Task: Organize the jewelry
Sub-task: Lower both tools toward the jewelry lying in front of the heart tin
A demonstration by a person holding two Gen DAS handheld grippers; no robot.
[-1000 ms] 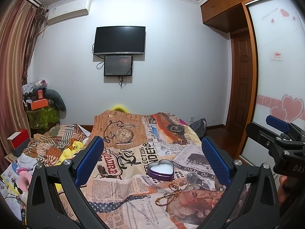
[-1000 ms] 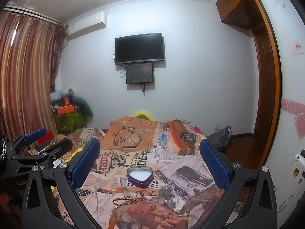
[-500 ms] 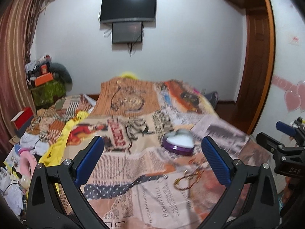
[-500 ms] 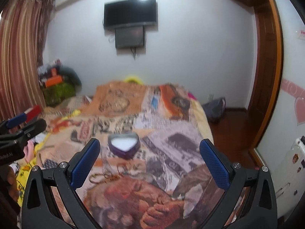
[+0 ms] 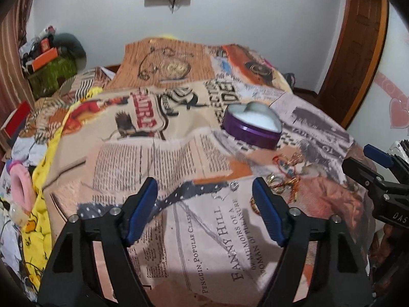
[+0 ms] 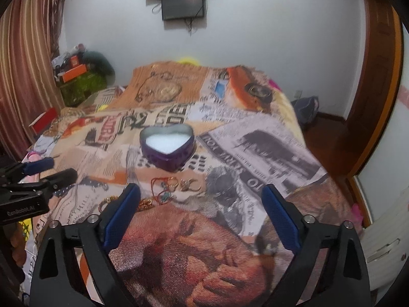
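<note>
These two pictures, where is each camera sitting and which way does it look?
Left wrist view: on the left gripper, tilted down at the collage-print bedspread; the right gripper shows at right.
Right wrist view: on the right gripper, same direction; the left gripper shows at left.
Shared: purple heart-shaped tin, jewelry pile.

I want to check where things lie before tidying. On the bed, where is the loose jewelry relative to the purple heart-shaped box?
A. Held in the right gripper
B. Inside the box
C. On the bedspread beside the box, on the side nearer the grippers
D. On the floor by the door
C: the loose jewelry lies on the bedspread just in front of the purple heart-shaped box, whose white interior looks empty.
</note>
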